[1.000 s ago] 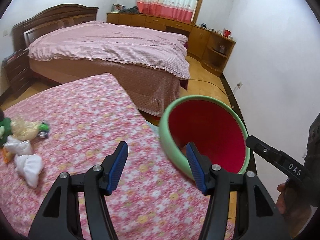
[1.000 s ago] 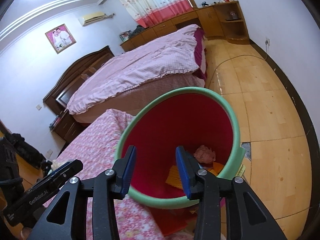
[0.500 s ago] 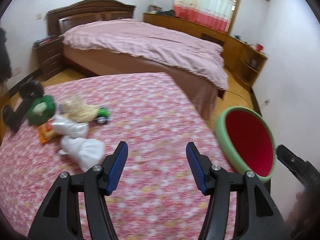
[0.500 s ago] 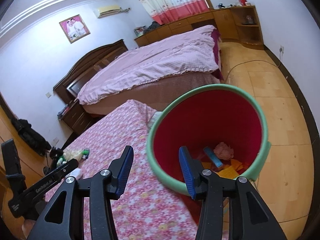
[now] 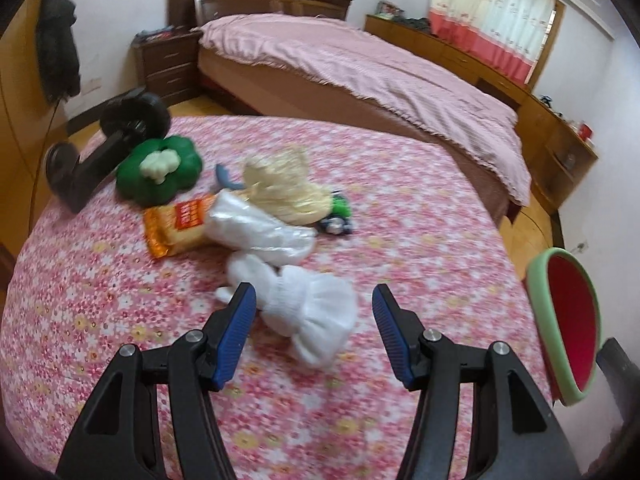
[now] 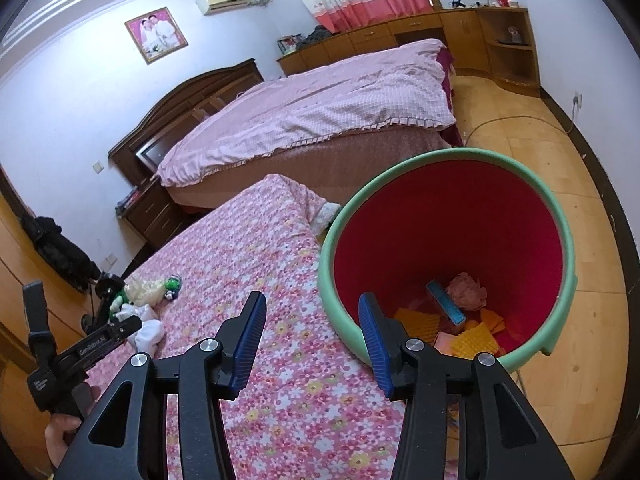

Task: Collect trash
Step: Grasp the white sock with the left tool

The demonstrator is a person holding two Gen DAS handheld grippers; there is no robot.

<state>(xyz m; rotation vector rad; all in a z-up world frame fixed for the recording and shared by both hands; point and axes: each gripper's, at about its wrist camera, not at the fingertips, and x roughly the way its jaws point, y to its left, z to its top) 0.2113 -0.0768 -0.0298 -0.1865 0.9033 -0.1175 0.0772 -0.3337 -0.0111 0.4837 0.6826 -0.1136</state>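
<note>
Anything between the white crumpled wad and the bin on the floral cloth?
Nothing: bare floral cloth runs from the white wad to the bin, as the left wrist view shows.

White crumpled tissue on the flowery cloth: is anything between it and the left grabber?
No. The left gripper is open, and the white crumpled tissue lies just ahead of its fingertips with only bare flowery cloth between. The other trash sits behind it.

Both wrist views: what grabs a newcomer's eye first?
The red-lined, green-rimmed bin, standing off the edge of the flowered table with orange scraps and a blue piece already inside. Then the litter pile across the table: white crumpled bag nearest, orange snack packet and green toy behind it. The left gripper hangs open before the white bag.
</note>
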